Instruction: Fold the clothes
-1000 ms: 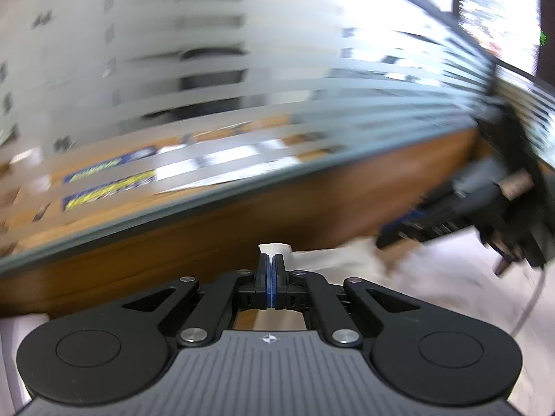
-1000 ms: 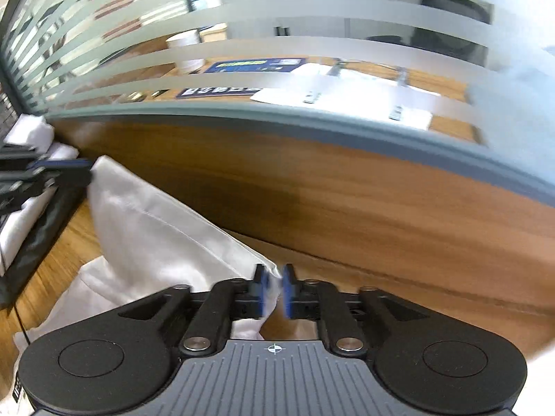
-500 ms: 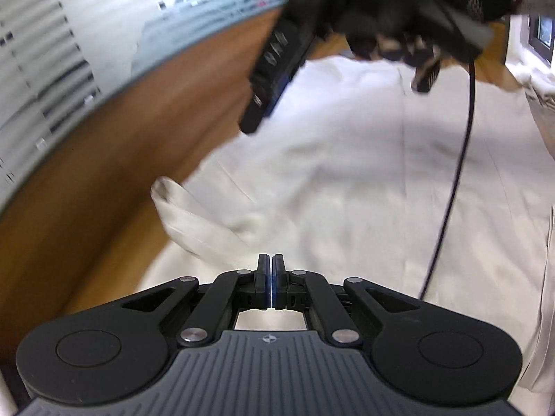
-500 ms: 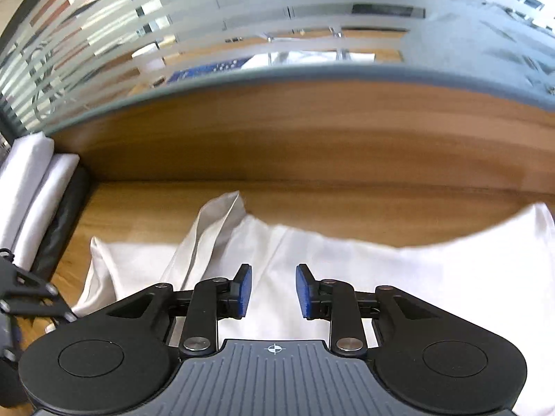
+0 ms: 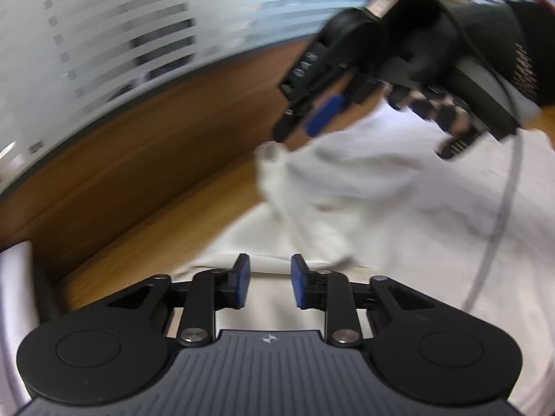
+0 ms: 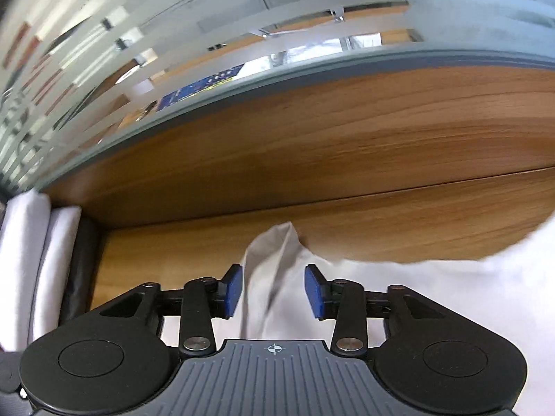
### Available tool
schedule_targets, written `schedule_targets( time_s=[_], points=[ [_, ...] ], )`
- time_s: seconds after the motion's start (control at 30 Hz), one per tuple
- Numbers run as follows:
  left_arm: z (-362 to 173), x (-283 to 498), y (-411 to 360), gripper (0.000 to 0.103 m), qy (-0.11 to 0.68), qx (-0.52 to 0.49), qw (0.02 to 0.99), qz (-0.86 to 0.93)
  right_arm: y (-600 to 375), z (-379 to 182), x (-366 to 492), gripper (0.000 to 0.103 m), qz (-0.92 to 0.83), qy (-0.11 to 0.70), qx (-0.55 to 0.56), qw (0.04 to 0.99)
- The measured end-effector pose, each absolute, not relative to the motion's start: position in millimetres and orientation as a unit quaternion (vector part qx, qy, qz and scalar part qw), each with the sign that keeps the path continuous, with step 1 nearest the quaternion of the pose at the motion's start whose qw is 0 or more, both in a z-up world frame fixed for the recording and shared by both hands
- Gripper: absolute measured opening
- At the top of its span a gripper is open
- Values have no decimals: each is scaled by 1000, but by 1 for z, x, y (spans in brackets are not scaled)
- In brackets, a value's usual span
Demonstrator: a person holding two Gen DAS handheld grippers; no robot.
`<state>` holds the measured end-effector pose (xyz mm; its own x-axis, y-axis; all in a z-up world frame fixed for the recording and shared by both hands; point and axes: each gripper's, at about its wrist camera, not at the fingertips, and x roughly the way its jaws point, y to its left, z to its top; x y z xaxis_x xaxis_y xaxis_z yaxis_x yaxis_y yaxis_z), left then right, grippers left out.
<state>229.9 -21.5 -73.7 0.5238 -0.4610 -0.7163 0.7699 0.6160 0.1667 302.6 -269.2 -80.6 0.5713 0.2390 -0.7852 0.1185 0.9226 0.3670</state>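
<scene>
A white garment (image 5: 399,208) lies spread on the wooden table (image 5: 156,235); a fold of it (image 6: 274,253) sticks up near the back panel. My left gripper (image 5: 267,277) hangs over the garment's near edge, jaws opening, nothing pinched between the blue pads. My right gripper (image 6: 274,287) is above the raised fold, jaws opening; cloth lies below the gap and the pads do not press on it. In the left wrist view the right gripper (image 5: 312,114) shows at upper right, held by a gloved hand (image 5: 433,69), its blue pad just above the fold's tip.
A wooden back panel (image 6: 329,145) topped by striped frosted glass (image 6: 208,45) closes the table's far side. Folded white cloths (image 6: 31,260) on a dark tray (image 6: 83,267) stand at the left. A thin cable (image 5: 499,215) trails across the garment.
Both grippers have gone from shut or nearly shut to open. The cloth corner that the left one pinched is free. The left gripper sank toward the garment; the right one rolled and shifted over the raised fold.
</scene>
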Motion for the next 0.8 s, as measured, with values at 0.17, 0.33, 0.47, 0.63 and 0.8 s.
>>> schedule_targets(
  time_s=[0.17,0.33,0.47,0.63,0.8],
  points=[
    [-81,263,-27,35,328,231,850,-342,-250,-98,327,49,25,482,206,851],
    [-96,285,-34,35,353,224,839,-348,-230,-104,335,34,21,499,177,848],
    [-107,296,-35,35,383,216,831,-340,-230,-97,326,2,6,487,172,856],
    [-116,299,-27,35,394,206,828,-342,-245,-86,298,2,-15,470,212,857],
    [-118,308,-23,37,401,191,828,-341,-257,-102,264,7,-51,483,244,839]
  ],
)
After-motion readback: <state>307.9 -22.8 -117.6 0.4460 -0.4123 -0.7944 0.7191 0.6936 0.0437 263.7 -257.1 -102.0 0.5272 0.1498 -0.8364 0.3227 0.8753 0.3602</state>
